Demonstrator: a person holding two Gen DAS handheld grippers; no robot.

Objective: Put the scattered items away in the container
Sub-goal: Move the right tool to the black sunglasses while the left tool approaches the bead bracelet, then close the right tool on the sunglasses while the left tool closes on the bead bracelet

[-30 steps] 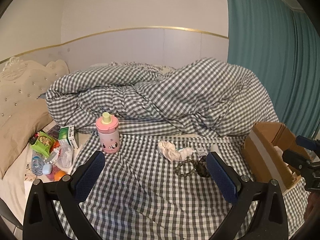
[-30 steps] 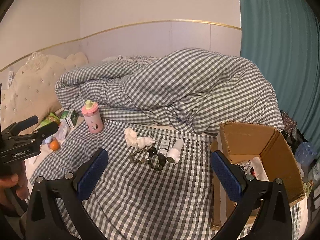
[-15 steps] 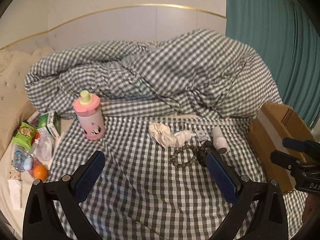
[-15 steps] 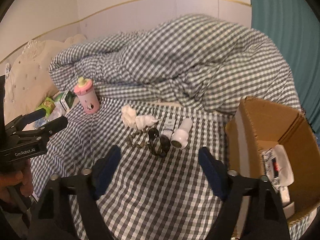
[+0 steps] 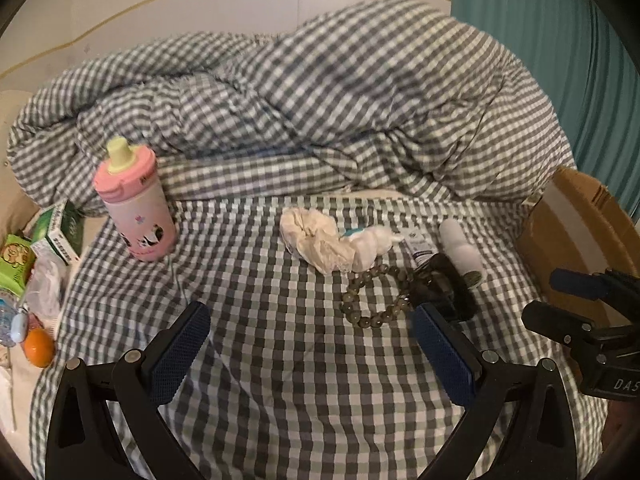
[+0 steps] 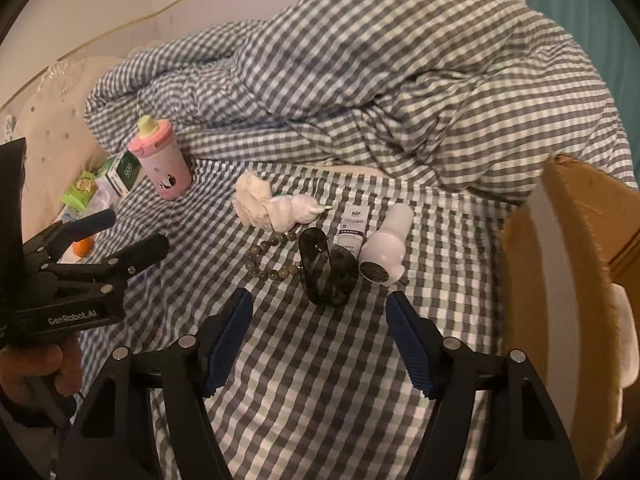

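Observation:
On the checked bedsheet lie crumpled white tissues (image 6: 276,204), a bead bracelet (image 6: 272,260), dark sunglasses (image 6: 328,272), a small white tube (image 6: 354,224) and a white lint shaver (image 6: 386,244). A pink sippy bottle (image 5: 134,204) stands to the left. A cardboard box (image 6: 560,280) stands at the right. My right gripper (image 6: 320,332) is open and empty, just short of the sunglasses. My left gripper (image 5: 308,340) is open and empty, near the bracelet (image 5: 376,296). Each gripper shows in the other's view.
A heaped checked duvet (image 5: 320,112) fills the back of the bed. At the left edge lie green boxes (image 5: 60,232), a snack packet (image 5: 14,264), a plastic bag and an orange (image 5: 38,346). A teal curtain (image 5: 560,40) hangs at the right. The box holds white items.
Both grippers have moved forward and down toward the cluster of items. The right gripper's jaws have narrowed somewhat but stay open.

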